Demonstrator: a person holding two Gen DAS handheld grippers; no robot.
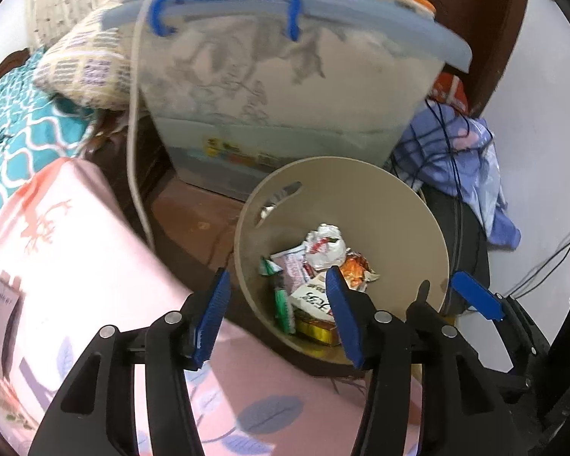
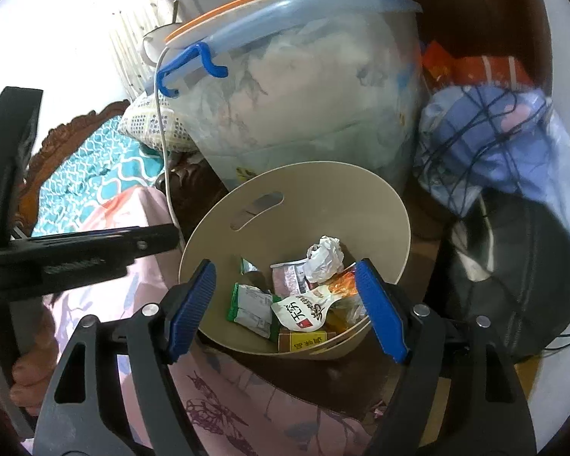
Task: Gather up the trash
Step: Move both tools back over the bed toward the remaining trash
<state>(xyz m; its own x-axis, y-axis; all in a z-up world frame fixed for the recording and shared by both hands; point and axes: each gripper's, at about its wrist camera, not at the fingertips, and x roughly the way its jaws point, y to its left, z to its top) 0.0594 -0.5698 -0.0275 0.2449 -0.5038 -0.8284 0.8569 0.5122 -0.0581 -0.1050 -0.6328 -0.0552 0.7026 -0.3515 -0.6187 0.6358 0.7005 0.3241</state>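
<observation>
A beige round trash bin [image 1: 380, 205] stands beside the bed; it also shows in the right wrist view [image 2: 323, 193]. Inside lie several wrappers: a crumpled white wrapper [image 1: 325, 245] [image 2: 325, 256], a green packet [image 2: 252, 304], a white pouch with black characters [image 2: 304, 309] and an orange wrapper [image 1: 355, 269]. My left gripper [image 1: 279, 306] is open and empty, above the bin's near rim. My right gripper [image 2: 285, 304] is open and empty, straddling the bin's opening. The right gripper's blue fingertip [image 1: 475, 294] shows at the bin's right in the left wrist view.
A large clear storage box [image 1: 285, 87] with a blue handle stands behind the bin. A pink bedsheet [image 1: 76, 250] lies to the left. A white cable [image 1: 133, 144] hangs down. Blue cloth [image 2: 494, 140] and a black bag [image 2: 513, 273] lie to the right.
</observation>
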